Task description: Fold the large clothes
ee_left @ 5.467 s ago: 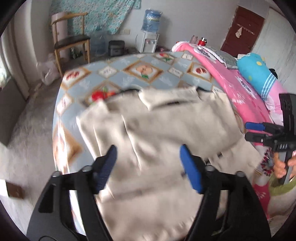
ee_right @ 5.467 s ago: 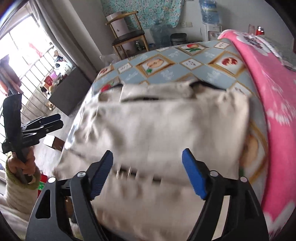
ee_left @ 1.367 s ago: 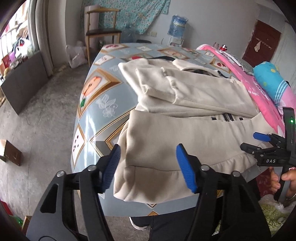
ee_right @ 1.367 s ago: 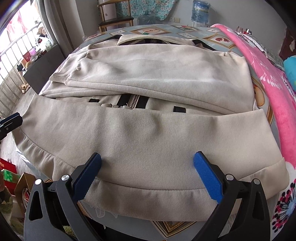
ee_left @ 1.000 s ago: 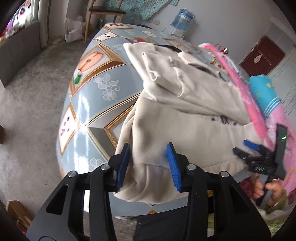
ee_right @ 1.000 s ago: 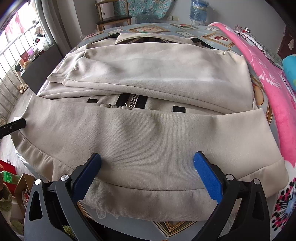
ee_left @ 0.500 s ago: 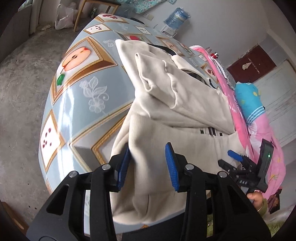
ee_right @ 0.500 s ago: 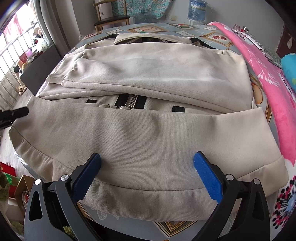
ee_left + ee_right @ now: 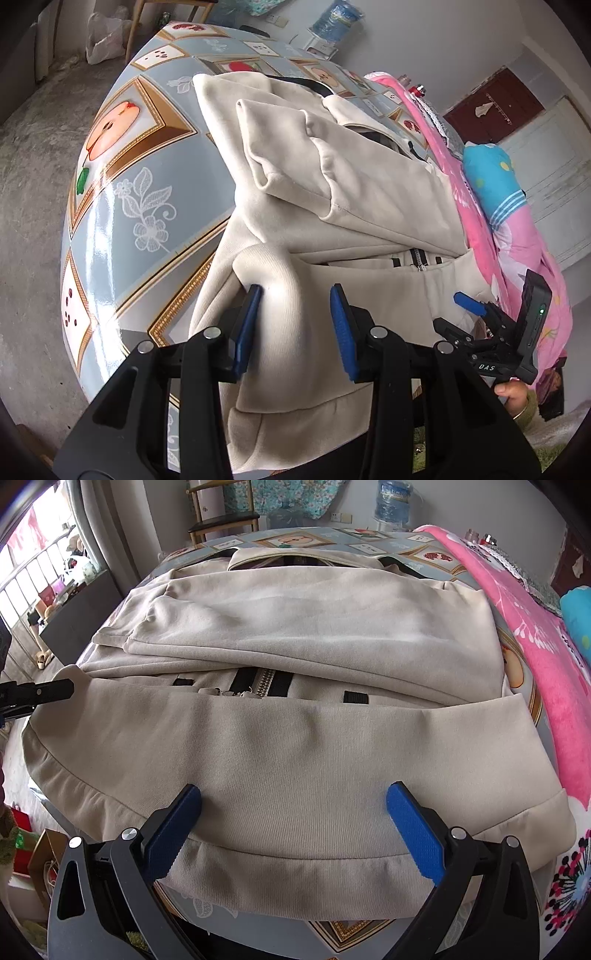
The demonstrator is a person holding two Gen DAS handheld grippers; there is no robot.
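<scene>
A beige zip jacket lies on the patterned desk, its hem draping the near edge, where the left tool pinches a bunched corner while the right tool hovers spread wide over the hem.

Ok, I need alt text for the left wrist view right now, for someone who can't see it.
The left gripper is clamped on a bunched corner of a beige jacket lying part-folded on a patterned table. At right, a hand holds the right gripper, with pink bedding behind.
</scene>
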